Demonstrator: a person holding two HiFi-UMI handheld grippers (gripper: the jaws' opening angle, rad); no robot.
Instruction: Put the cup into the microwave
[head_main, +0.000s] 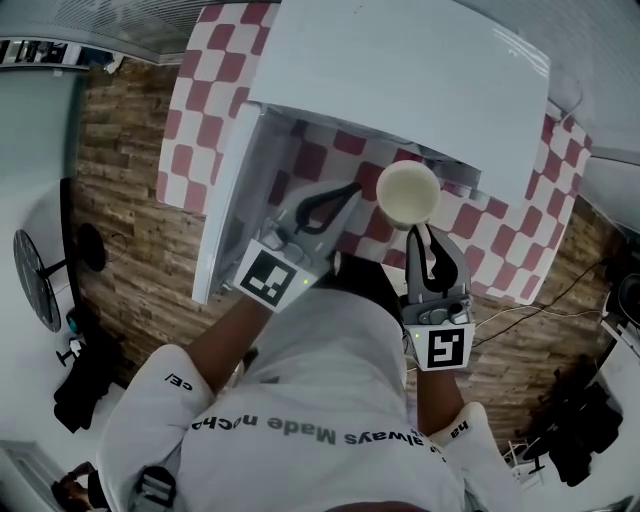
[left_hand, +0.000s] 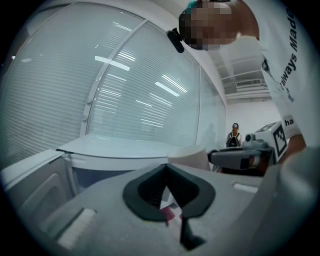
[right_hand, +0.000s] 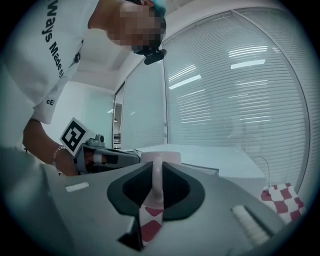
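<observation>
A cream cup (head_main: 408, 192) hangs just in front of the white microwave (head_main: 400, 70), above the checkered cloth. My right gripper (head_main: 422, 233) is shut on the cup's handle (right_hand: 157, 181), which runs upright between its pads; the cup's rim (right_hand: 161, 156) shows just beyond. The microwave door (head_main: 225, 200) stands swung open at the left. My left gripper (head_main: 352, 190) is shut with nothing in it, by the open cavity just left of the cup. In the left gripper view the cup (left_hand: 190, 156) and the right gripper (left_hand: 240, 157) show beyond the shut jaws.
The microwave sits on a table with a red and white checkered cloth (head_main: 500, 235). A white cable (right_hand: 265, 172) lies on the cloth to the right. Wooden floor (head_main: 120, 200) surrounds the table, with a black fan (head_main: 40, 280) at the left.
</observation>
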